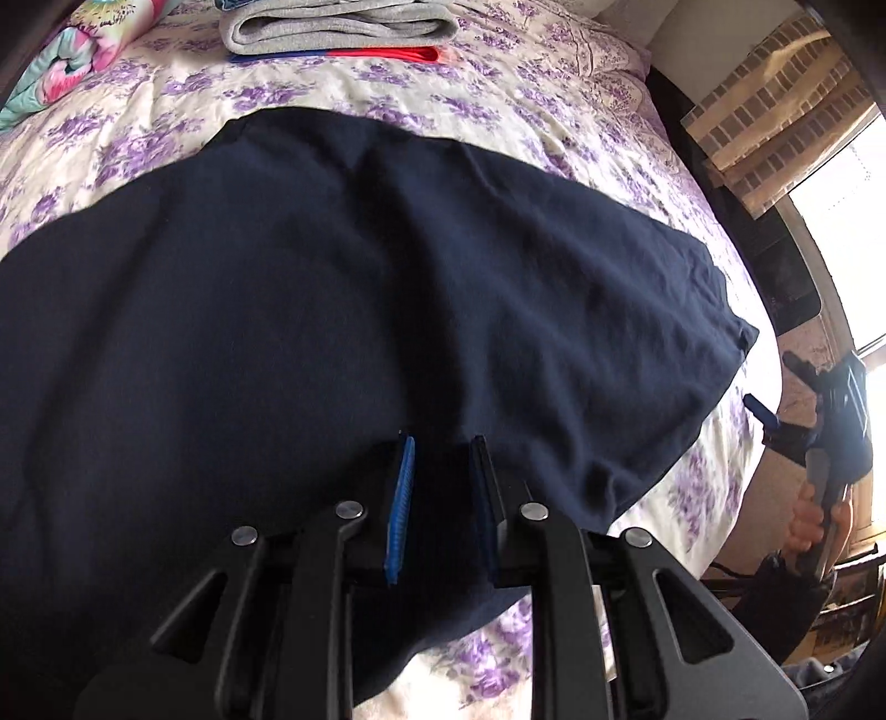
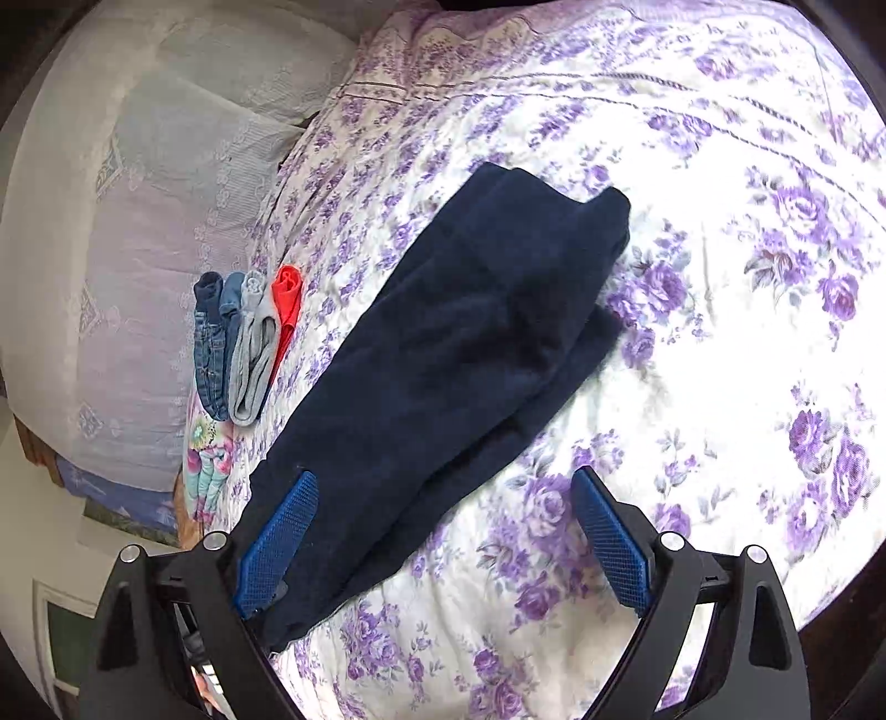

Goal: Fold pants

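Observation:
Dark navy pants (image 1: pixel 332 288) lie spread across the purple-flowered bedspread (image 1: pixel 498 99). At the near edge of the cloth, my left gripper (image 1: pixel 440 446) is shut on a fold of the pants, with navy fabric filling the narrow gap between its blue pads. In the right wrist view the pants (image 2: pixel 443 343) run as a long doubled strip from upper right to lower left. My right gripper (image 2: pixel 443 476) stands wide open above their near end, its left pad (image 2: pixel 277 537) over the cloth and nothing gripped. The right gripper (image 1: pixel 775 382) also shows off the bed's right side, held by a hand (image 1: pixel 814 520).
A stack of folded clothes (image 1: pixel 338 27), grey over red and blue, sits at the far side of the bed; the same stack (image 2: pixel 243 343) lies against a white lace pillow (image 2: pixel 166 221). A bright flowered cloth (image 1: pixel 83 50) is at the left. Brick-pattern curtain and window (image 1: pixel 775 138) stand to the right.

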A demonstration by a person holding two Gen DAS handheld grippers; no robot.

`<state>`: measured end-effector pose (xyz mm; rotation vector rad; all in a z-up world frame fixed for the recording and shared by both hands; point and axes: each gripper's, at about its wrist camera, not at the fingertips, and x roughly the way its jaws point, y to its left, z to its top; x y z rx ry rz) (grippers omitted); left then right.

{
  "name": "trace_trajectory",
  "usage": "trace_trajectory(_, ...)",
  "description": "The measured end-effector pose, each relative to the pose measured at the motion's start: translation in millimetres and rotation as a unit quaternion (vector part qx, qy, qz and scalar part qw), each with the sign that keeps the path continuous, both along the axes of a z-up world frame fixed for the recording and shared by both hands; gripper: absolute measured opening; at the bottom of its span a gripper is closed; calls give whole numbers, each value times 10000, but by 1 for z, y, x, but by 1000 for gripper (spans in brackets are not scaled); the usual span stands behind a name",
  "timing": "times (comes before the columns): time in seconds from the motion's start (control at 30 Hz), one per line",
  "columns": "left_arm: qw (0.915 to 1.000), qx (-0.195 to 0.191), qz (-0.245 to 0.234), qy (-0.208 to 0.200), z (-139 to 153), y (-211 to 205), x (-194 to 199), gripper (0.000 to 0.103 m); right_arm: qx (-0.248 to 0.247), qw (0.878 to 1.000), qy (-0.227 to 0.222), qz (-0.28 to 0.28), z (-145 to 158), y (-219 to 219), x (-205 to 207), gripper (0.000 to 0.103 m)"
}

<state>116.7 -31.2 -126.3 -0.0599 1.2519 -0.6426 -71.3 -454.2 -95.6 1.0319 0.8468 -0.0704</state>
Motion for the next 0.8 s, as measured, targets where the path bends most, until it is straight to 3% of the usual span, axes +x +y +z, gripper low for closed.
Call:
trace_trajectory(0.07, 10000, -28, -14, -60, -1, 6, -8, 19, 165, 9998, -43, 30, -14, -3, 6, 94)
trace_trajectory(0.27, 9997, -193, 108, 79, -7, 20, -8, 15, 250, 9986, -455, 27, -18, -24, 43, 94)
trace_trajectory(0.3, 9998, -174, 118, 57, -7, 20, -8, 15, 159, 9984, -530, 87, -15, -28, 46, 89)
trace_trajectory(0.33, 9998, -153, 126, 22, -7, 19, -9, 14, 4, 9984, -564, 47, -13, -32, 47, 80)
trace_trajectory(0.37, 9998, -138, 142, -9, -7, 20, -10, 12, -143, 9985, -529, -52, -12, -38, 47, 28)
trace_trajectory(0.4, 9998, -121, 163, -42, -7, 21, -11, 10, -42, 9978, -661, -43, -14, -45, 46, 22)
trace_trajectory(0.6, 9980, -468, 347, 225, -17, 39, -6, 4, -155, 9983, -542, -174, -34, -53, 36, 20)
trace_trajectory(0.73, 9996, 73, 277, 60, -1, 26, -10, 4, -294, 9982, -511, -143, -34, -51, 38, 19)
trace_trajectory(0.8, 9999, 75, 73, -27, 16, 9, -11, 4, -376, 9979, -508, -143, -35, -49, 41, 19)
